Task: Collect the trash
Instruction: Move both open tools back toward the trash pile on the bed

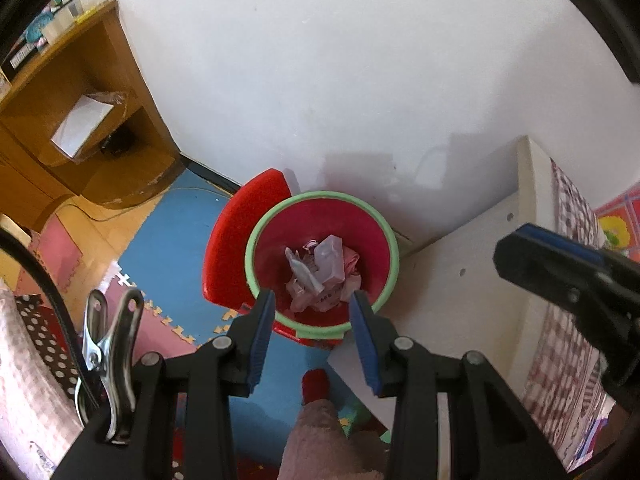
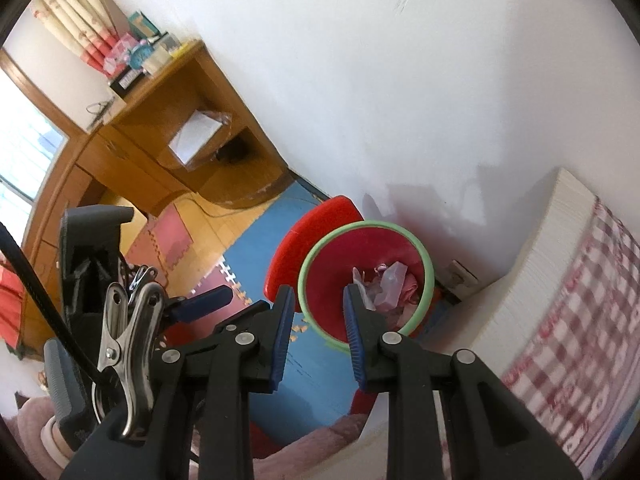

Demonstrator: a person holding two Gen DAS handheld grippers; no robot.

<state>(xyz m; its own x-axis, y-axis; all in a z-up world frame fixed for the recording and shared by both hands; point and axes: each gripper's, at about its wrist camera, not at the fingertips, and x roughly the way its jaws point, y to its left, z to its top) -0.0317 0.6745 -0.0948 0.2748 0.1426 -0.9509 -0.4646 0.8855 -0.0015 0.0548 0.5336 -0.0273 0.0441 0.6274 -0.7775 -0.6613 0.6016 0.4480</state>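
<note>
Desk [image 1: 80, 92] sits far left against the wall, foam mats [image 1: 176, 240] spread below it. Moving across, the red lid [image 1: 236, 240] leans beside the red bin [image 1: 384, 240] with its green rim, and crumpled trash [image 1: 320, 272] lies at the bottom inside. Left gripper [image 1: 314, 304] hangs right above the bin, jaws parted, nothing between them. Right gripper [image 2: 318, 300] hovers over the bin too, jaws apart and empty. White bed frame [image 1: 480, 248] closes out the right side.

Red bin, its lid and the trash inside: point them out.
red bin [image 1: 256, 240], left wrist view, green rim.
lid [image 1: 244, 216], left wrist view, red top face.
trash [image 1: 330, 260], left wrist view, clear plastic piece.
</note>
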